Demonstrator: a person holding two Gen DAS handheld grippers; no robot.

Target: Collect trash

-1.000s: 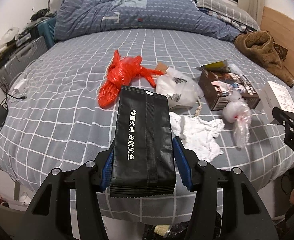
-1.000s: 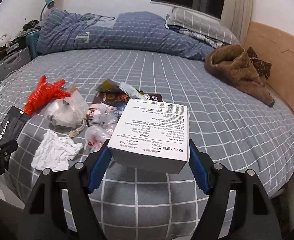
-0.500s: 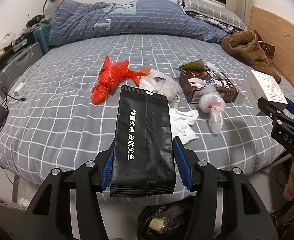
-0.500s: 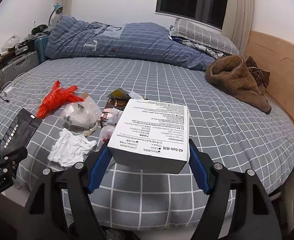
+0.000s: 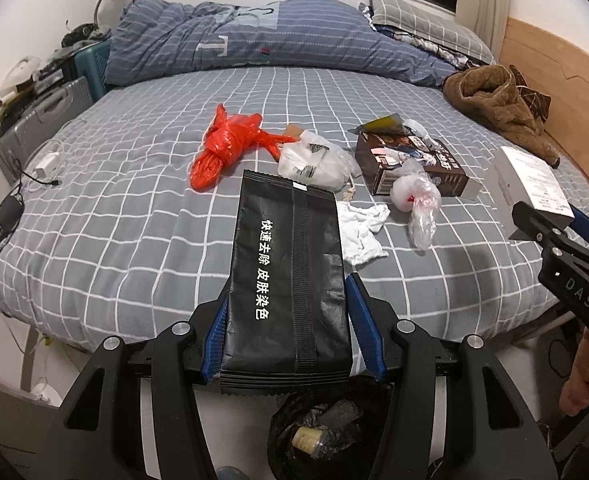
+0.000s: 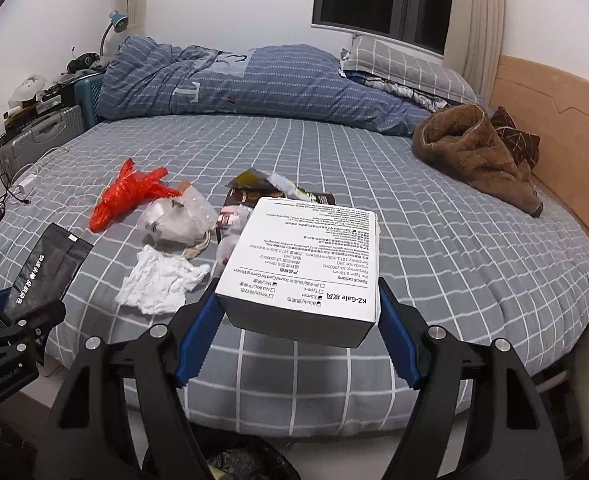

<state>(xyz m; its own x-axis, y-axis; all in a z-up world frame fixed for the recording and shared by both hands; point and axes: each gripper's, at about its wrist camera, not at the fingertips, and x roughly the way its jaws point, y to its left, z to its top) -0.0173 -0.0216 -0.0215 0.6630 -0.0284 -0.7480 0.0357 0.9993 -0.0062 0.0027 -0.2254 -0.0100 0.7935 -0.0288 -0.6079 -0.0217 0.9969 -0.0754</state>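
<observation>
My left gripper [image 5: 290,328] is shut on a black packet [image 5: 288,276] with white Chinese print, held above the bed's front edge and over a black-lined trash bin [image 5: 326,428] below. My right gripper [image 6: 298,336] is shut on a white box [image 6: 306,264] with printed specifications; the bin's rim [image 6: 230,464] shows under it. On the bed lie a red plastic bag [image 5: 226,144], a clear bag [image 5: 314,160], a brown box [image 5: 410,168], a knotted small bag [image 5: 418,196] and a white tissue [image 5: 360,232].
The bed [image 5: 134,208] has a grey checked sheet, a blue duvet [image 5: 254,40] at the back and a brown garment [image 5: 498,104] at right by the wooden headboard [image 6: 562,128]. A suitcase [image 5: 34,120] and chargers with cables [image 5: 14,200] sit at left.
Both grippers have pulled back from the bed and risen, each keeping its item. The trash bin has come into view below them.
</observation>
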